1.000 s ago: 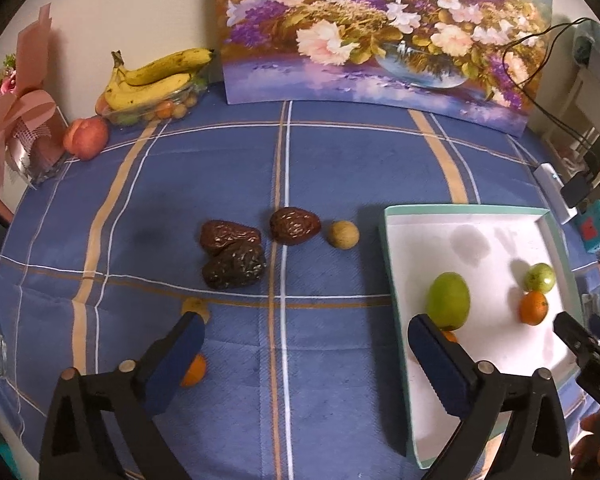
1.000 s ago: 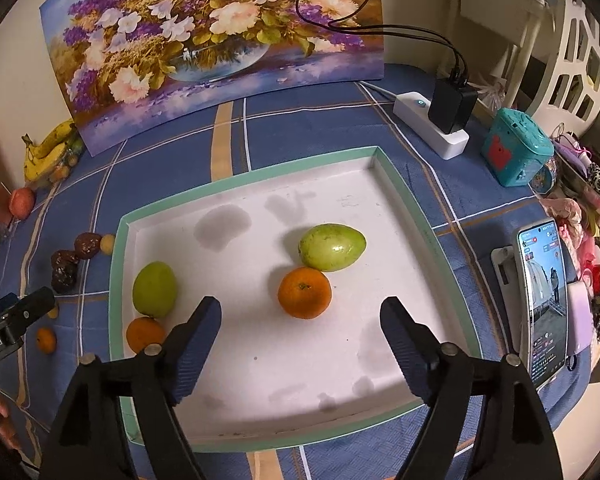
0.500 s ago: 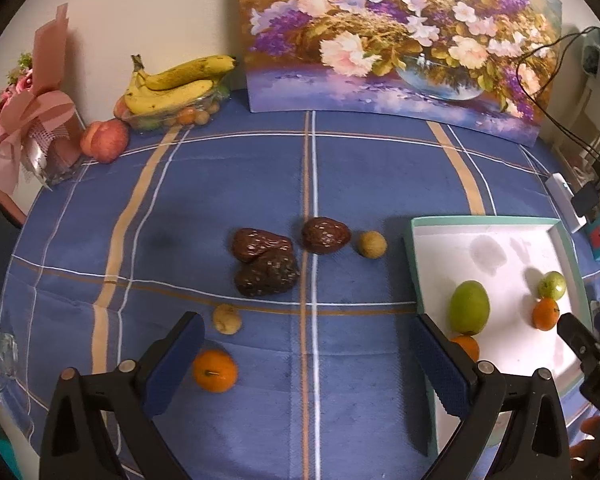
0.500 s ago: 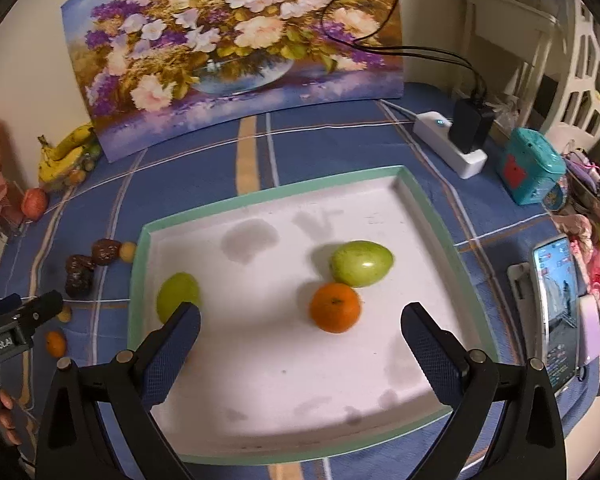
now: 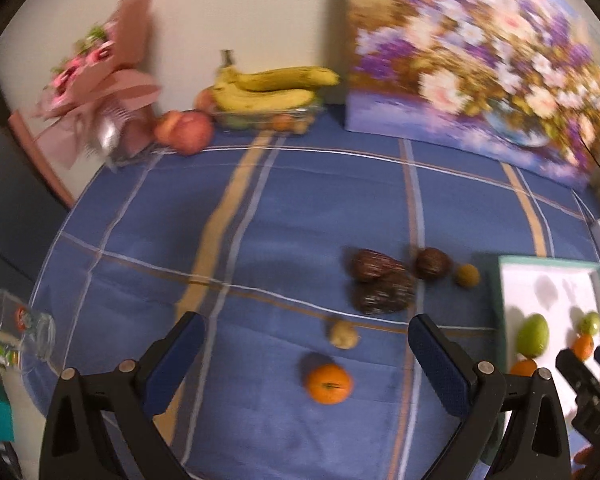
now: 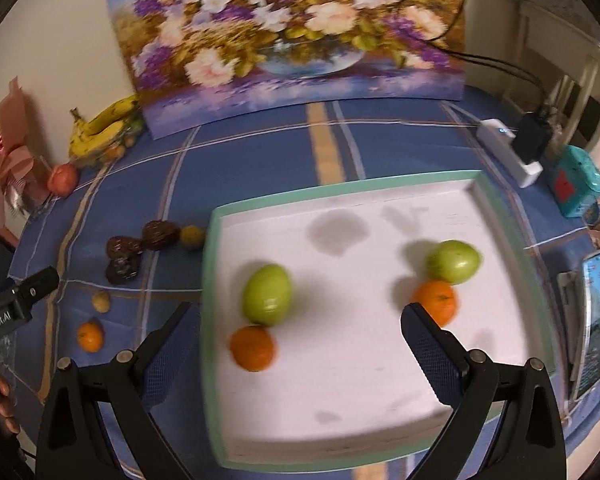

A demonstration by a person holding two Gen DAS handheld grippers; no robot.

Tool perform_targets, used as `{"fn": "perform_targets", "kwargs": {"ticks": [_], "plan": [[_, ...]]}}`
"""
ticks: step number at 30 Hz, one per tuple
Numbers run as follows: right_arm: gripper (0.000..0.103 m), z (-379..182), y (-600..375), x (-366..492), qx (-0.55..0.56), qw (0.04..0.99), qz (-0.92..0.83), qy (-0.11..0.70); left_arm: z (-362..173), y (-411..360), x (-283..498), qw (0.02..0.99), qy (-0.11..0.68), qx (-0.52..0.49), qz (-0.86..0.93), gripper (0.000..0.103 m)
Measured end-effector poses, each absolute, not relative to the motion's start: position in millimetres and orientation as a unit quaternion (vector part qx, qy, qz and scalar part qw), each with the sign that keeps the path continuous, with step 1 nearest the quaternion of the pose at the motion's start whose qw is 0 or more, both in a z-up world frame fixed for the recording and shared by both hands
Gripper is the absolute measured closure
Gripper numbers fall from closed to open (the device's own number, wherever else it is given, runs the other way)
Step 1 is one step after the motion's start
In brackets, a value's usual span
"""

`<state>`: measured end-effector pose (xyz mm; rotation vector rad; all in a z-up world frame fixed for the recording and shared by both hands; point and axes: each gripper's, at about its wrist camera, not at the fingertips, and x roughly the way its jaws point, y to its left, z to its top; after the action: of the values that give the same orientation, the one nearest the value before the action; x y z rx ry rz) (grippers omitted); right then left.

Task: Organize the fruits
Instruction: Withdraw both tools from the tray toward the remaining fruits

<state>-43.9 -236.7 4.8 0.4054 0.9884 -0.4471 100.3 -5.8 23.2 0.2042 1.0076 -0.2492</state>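
Observation:
My left gripper [image 5: 306, 354] is open and empty above the blue cloth. An orange [image 5: 328, 383] lies between its fingers, with a small yellowish fruit [image 5: 343, 335] just beyond. Three dark wrinkled fruits [image 5: 384, 292] and a small yellow-brown fruit [image 5: 467, 275] lie farther on. My right gripper [image 6: 296, 346] is open and empty over the white tray [image 6: 380, 188]. The tray holds a green fruit [image 6: 267, 294] touching an orange [image 6: 253, 348], and a second green fruit [image 6: 454, 261] beside an orange [image 6: 436, 302].
Bananas [image 5: 268, 88] in a clear dish and a peach [image 5: 184, 132] sit at the back by a pink bouquet [image 5: 96, 92]. A flower painting [image 6: 296, 36] leans on the wall. A power strip [image 6: 508, 152], teal box [image 6: 578, 184] and phone [image 6: 594, 320] lie right of the tray. A glass [image 5: 20, 330] lies at the left edge.
Both views swung left. The loose orange now lies between the left gripper's fingers. The tray's left green fruit and orange now lie between the right gripper's fingers.

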Motion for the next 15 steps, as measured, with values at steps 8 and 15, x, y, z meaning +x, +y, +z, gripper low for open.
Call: {"fn": "perform_targets", "kwargs": {"ticks": [8,15], "plan": [[0.003,-0.1,-193.4,-14.7,0.178,0.845,-0.167,0.476,22.7,30.7,114.3,0.863,0.491,0.058,-0.1,0.0],[0.003,-11.1,-165.1,3.7,0.168,0.839,-0.148,0.496,4.1,28.6,120.6,0.846,0.518,0.063,-0.113,0.0]]}}
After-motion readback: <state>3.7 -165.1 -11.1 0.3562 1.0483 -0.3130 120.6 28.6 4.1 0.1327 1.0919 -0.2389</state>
